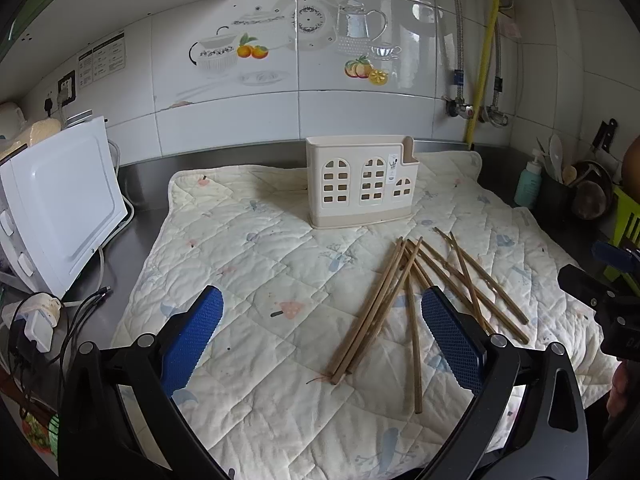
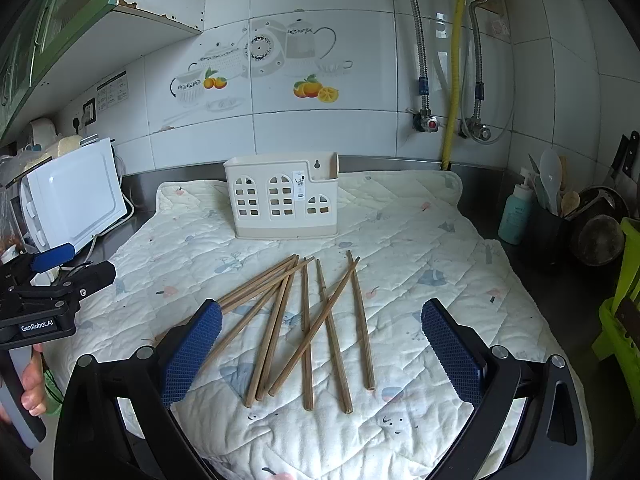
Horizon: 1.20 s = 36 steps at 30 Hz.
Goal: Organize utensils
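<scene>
Several brown wooden chopsticks [image 1: 384, 304] lie fanned out on a quilted cream mat [image 1: 260, 264]; they also show in the right wrist view [image 2: 308, 328]. A cream house-shaped utensil holder [image 1: 362, 182] stands upright behind them, also in the right wrist view [image 2: 282, 196], and looks empty. My left gripper [image 1: 322, 312] is open and empty, above the mat, left of the chopsticks. My right gripper [image 2: 322, 328] is open and empty, straddling the chopsticks from above. The left gripper shows at the right wrist view's left edge [image 2: 56, 276].
A white microwave [image 1: 60, 204] stands at the left with cables and a charger [image 1: 36, 320] by it. A teal bottle [image 2: 516, 214], a dark utensil cup [image 2: 554, 224], a pan and a green rack [image 2: 624, 320] crowd the right. Pipes [image 2: 452, 80] run down the tiled wall.
</scene>
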Motion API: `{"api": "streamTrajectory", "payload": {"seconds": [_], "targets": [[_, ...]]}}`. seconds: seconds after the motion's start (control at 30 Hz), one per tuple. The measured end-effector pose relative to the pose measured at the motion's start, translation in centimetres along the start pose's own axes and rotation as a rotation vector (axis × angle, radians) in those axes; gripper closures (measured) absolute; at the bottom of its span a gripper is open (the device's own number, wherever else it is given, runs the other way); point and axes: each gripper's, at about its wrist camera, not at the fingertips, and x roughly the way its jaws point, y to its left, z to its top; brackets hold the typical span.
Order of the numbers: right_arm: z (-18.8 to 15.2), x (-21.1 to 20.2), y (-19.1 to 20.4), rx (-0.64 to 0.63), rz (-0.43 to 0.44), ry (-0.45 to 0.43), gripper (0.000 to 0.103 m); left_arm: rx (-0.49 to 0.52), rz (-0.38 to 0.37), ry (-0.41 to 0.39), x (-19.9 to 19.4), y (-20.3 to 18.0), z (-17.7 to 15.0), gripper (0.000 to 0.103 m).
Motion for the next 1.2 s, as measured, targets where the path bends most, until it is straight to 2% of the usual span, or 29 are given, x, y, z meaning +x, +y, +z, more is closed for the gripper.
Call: {"api": "streamTrajectory", "payload": {"seconds": [0.53,0.73,0.97,1.2], "targets": [[-0.1,0.0,-0.2,0.008,0.0,-0.005,0.006,0.001,-0.003,-0.002,0.1,0.1,-0.1,0.005],[-0.1,0.1,-0.3,0.008,-0.003,-0.002,0.006,0.004,-0.033,0.013,0.5,0.3,-0.6,0.005],[-0.6,0.8,-0.7,0.015,-0.002,0.019,0.006,0.004,-0.078,0.048,1.7,0.8,-1.6,0.008],[-1.6,1.5,-1.0,0.015,-0.01,0.041,0.007,0.083,-0.113,0.128,4.1,0.3,-3.3,0.013]]}}
